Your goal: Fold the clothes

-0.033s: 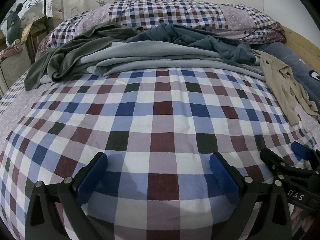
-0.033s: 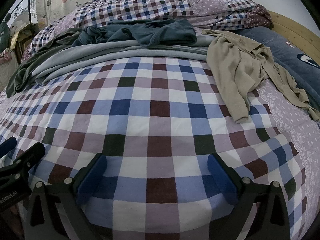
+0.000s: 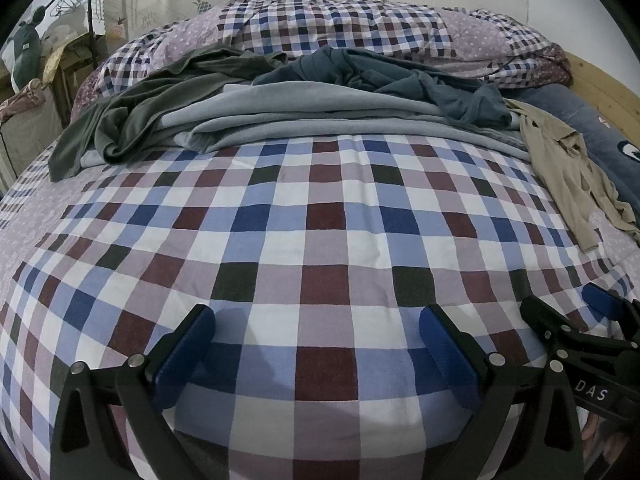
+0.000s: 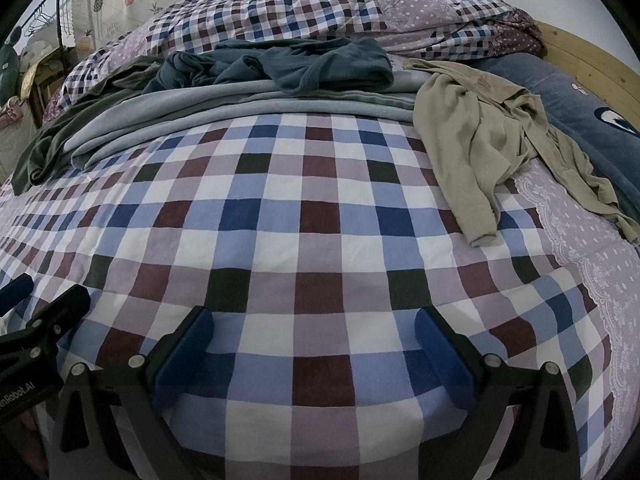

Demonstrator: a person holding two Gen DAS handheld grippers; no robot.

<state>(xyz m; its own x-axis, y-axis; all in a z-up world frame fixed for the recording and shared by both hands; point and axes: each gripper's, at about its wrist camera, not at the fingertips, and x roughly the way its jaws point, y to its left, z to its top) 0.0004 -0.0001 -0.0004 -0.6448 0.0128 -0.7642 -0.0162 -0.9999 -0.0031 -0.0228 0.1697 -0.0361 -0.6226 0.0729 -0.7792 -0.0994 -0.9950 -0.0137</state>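
Several loose garments lie in a heap across the far half of the checked bed (image 3: 320, 216): a dark green one (image 3: 120, 120) at the left, a wide light grey one (image 3: 320, 112) in the middle, a crumpled teal one (image 3: 400, 76) on top of it, and a beige long-sleeved one (image 4: 472, 132) draped at the right. My left gripper (image 3: 314, 320) hovers open over bare sheet near the front edge. Beside it, my right gripper (image 4: 314, 320) is open too, with nothing between its fingers. Each shows at the edge of the other's view: right gripper (image 3: 570, 306), left gripper (image 4: 44, 294).
A bunched checked duvet (image 3: 340, 28) lies behind the clothes. A navy blanket (image 4: 592, 100) and the wooden bed frame (image 4: 592, 60) are at the right. A clothes rack (image 3: 92, 20) and a plush toy (image 3: 24, 52) stand beyond the bed's left side.
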